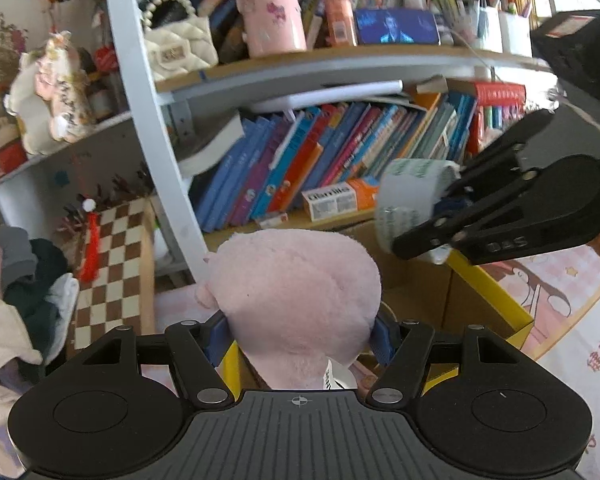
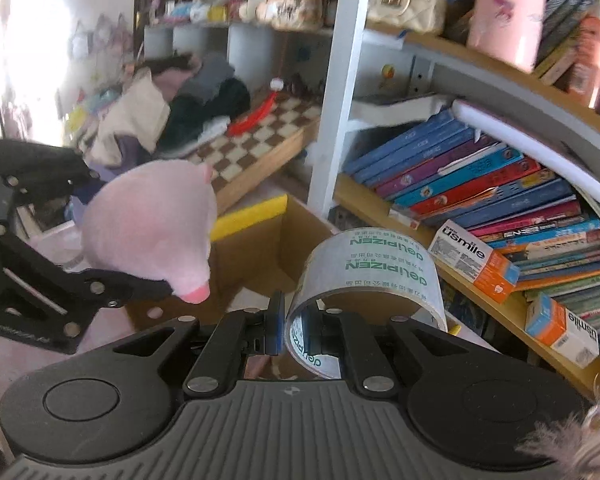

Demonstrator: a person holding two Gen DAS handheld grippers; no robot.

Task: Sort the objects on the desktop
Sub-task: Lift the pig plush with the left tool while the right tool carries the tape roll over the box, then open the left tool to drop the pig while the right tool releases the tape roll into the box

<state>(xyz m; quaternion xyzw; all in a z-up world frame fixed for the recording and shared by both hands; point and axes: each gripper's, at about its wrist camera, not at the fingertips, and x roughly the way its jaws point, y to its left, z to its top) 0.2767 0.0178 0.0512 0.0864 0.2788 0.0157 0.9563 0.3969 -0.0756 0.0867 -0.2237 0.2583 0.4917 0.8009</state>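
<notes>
In the left wrist view, a pink plush toy [image 1: 296, 304] is clamped between the blue pads of the left gripper [image 1: 300, 338], held above an open cardboard box [image 1: 428, 292].

In the right wrist view, a roll of clear tape [image 2: 364, 276] is pinched by its wall in the right gripper [image 2: 294, 330], above the same box's far edge.

A lived-in home room: crammed bookshelves [image 1: 340, 148], plush toys [image 1: 52, 88], a clothes heap [image 2: 172, 108].

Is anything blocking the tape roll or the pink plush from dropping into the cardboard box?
Nothing visible. The tape roll and pink plush, each clamped in a gripper, hang above the open cardboard box, whose visible interior looks bare.
</notes>
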